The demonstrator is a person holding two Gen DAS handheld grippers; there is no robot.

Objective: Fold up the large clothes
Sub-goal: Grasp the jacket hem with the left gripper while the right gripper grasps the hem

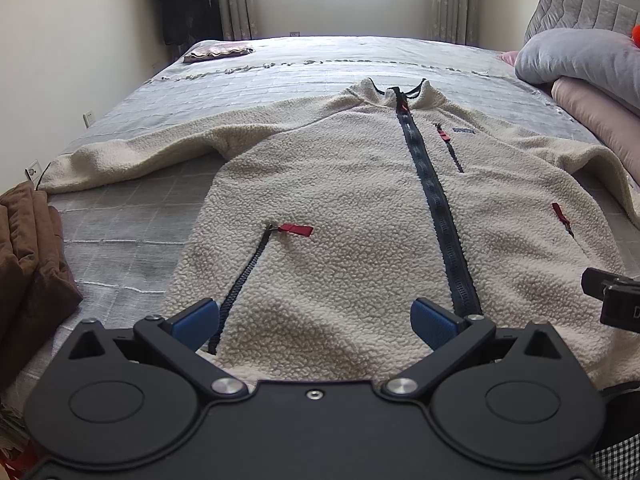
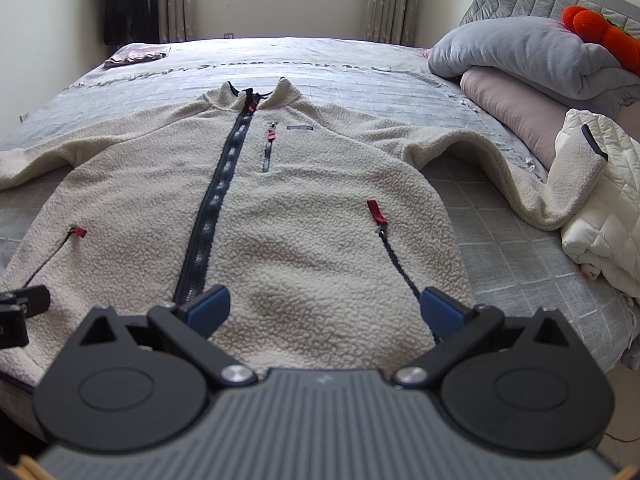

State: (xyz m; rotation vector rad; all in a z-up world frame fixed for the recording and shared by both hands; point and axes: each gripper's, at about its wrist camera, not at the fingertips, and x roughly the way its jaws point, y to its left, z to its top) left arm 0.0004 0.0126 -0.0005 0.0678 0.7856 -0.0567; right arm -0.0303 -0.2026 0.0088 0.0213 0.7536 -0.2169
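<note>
A cream fleece jacket (image 1: 344, 200) lies flat, front up, on the bed, with a dark centre zip and red zip pulls; it also shows in the right wrist view (image 2: 304, 208). Both sleeves are spread outward. My left gripper (image 1: 314, 320) is open and empty, hovering over the hem left of the centre zip. My right gripper (image 2: 324, 308) is open and empty over the hem right of the zip. The right sleeve's cuff (image 2: 580, 164) rests against a white quilted item. Each gripper shows at the other view's edge.
The bed has a grey checked cover (image 1: 132, 252). A brown folded cloth (image 1: 28, 264) lies at the left edge. A white quilted jacket (image 2: 600, 216), grey and pink bedding (image 2: 520, 60) and an orange plush (image 2: 600, 28) sit at the right. A small folded cloth (image 1: 218, 53) lies far left.
</note>
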